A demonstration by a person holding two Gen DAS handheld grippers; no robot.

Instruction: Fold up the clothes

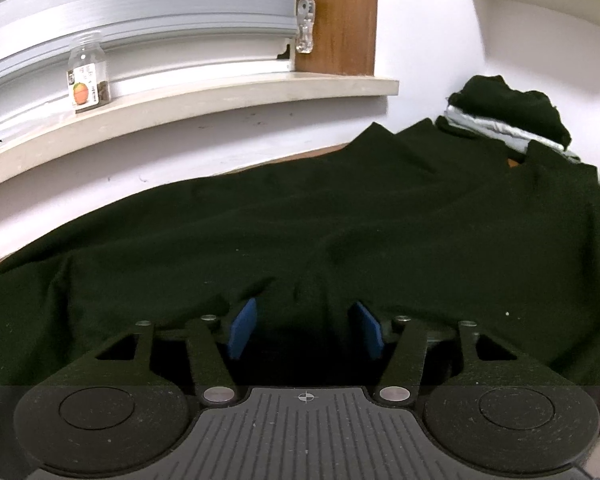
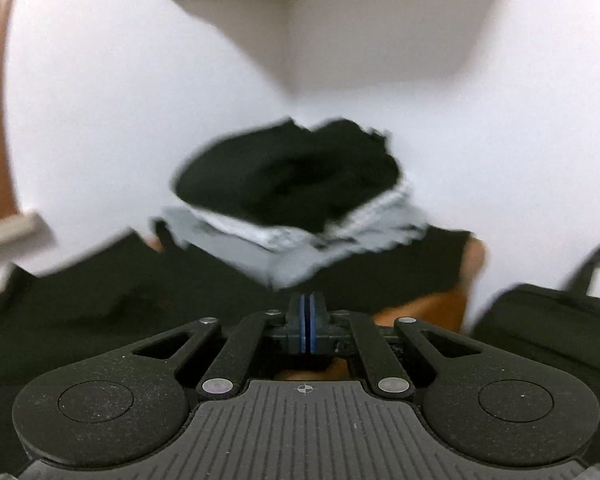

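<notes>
The left gripper (image 1: 306, 330) sits low over the big dark green fabric garment (image 1: 300, 232), its blue-padded fingers (image 1: 242, 334) spread apart with a raised ridge of the cloth between them, though whether the pads touch it cannot be told. That garment lies spread across the orange-brown wooden table (image 1: 512, 163), reaching right up toward the table's far edge by the white wall. At the far right corner of the table there's a stack of folded clothes (image 1: 512, 112): a dark piece on top, a light grey one beneath. Up on the cream window ledge (image 1: 220, 96) stands a clear glass jar with an orange-fruit label (image 1: 87, 74). Over to the right wrist view, which is blurred: the right gripper (image 2: 309, 328) has its blue pads pressed flat together, nothing visible between them, pointing at that same stack (image 2: 292, 196). A black bag with a handle (image 2: 548, 328) sits off the table's right edge.
</notes>
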